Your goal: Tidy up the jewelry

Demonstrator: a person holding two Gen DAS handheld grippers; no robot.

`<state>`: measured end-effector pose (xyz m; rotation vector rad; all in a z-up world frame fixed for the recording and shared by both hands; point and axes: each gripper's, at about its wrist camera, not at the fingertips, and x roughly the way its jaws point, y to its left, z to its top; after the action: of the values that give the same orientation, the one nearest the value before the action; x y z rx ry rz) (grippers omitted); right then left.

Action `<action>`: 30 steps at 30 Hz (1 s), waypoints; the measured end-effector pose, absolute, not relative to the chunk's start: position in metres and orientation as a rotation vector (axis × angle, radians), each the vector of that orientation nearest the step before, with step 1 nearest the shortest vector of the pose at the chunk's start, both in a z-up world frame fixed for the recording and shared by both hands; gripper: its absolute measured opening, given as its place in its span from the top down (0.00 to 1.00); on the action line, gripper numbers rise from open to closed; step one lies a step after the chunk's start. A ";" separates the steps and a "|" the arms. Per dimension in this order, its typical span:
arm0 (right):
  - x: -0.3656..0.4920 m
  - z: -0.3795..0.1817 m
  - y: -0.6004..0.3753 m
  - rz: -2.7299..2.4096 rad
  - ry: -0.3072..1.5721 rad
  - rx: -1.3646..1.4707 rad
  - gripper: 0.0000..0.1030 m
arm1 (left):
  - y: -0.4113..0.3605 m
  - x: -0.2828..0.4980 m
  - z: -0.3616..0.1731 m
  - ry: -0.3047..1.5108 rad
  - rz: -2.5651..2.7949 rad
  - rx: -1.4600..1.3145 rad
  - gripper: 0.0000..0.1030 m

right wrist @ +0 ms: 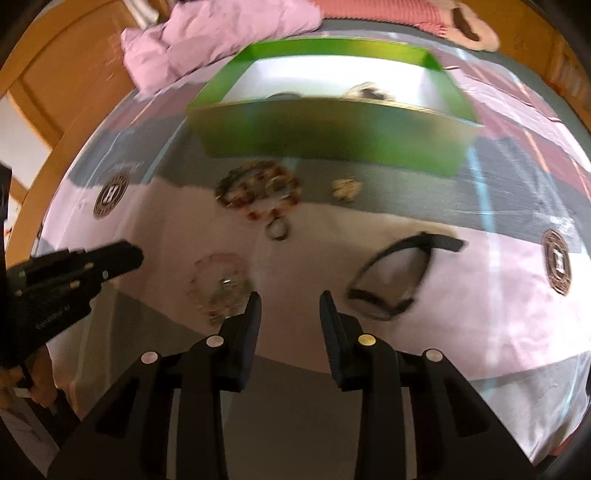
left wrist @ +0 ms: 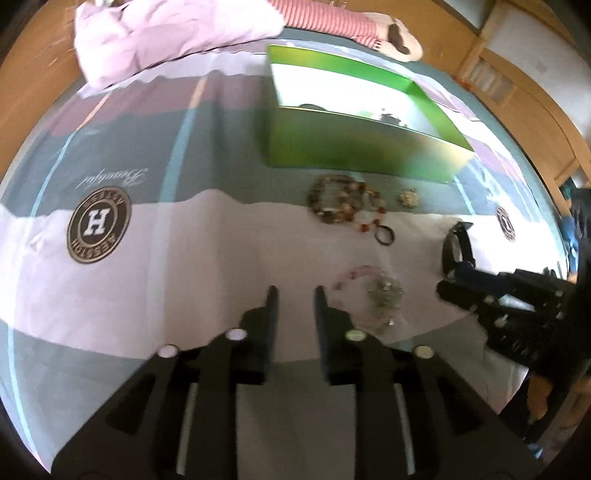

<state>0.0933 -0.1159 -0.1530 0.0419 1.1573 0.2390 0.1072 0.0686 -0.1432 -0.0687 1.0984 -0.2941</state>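
A green open box [left wrist: 354,147] [right wrist: 332,136] stands on the bed, with some dark and pale pieces inside. In front of it lie brown beaded bracelets [left wrist: 343,201] [right wrist: 258,186], a small gold piece [left wrist: 408,197] [right wrist: 345,189] and a dark ring [left wrist: 385,235] [right wrist: 277,229]. A pale pink and clear bead pile [left wrist: 376,291] [right wrist: 218,286] lies nearer. A black watch [left wrist: 456,247] [right wrist: 395,280] lies to the right. My left gripper [left wrist: 293,295] is open and empty, left of the pale pile. My right gripper [right wrist: 290,301] is open and empty, between the pale pile and the watch.
The bedsheet [left wrist: 147,258] is pink, grey and maroon with round logo patches [left wrist: 99,229] [right wrist: 557,263]. A pink pillow [left wrist: 166,33] [right wrist: 221,33] and a striped cloth [left wrist: 332,18] lie behind the box. Wooden furniture [left wrist: 535,92] surrounds the bed.
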 end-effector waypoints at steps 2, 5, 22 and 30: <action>0.099 -0.162 -0.102 0.259 1.180 0.018 0.59 | 0.065 0.106 -0.144 1.100 -0.296 -0.056 0.69; 0.104 -0.173 -0.086 0.303 1.201 -0.009 0.59 | 0.058 0.106 -0.149 1.107 -0.318 -0.031 0.63; 0.072 -0.144 -0.116 0.316 1.195 -0.013 0.91 | 0.028 0.100 -0.163 1.136 -0.419 0.018 0.53; 0.069 -0.153 -0.136 0.273 1.223 0.057 0.91 | 0.006 0.092 -0.180 1.165 -0.439 0.111 0.49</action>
<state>0.0693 -0.1363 -0.1532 0.0566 1.2235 0.2727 0.0923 0.0064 -0.1802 0.1110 1.1652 -0.4391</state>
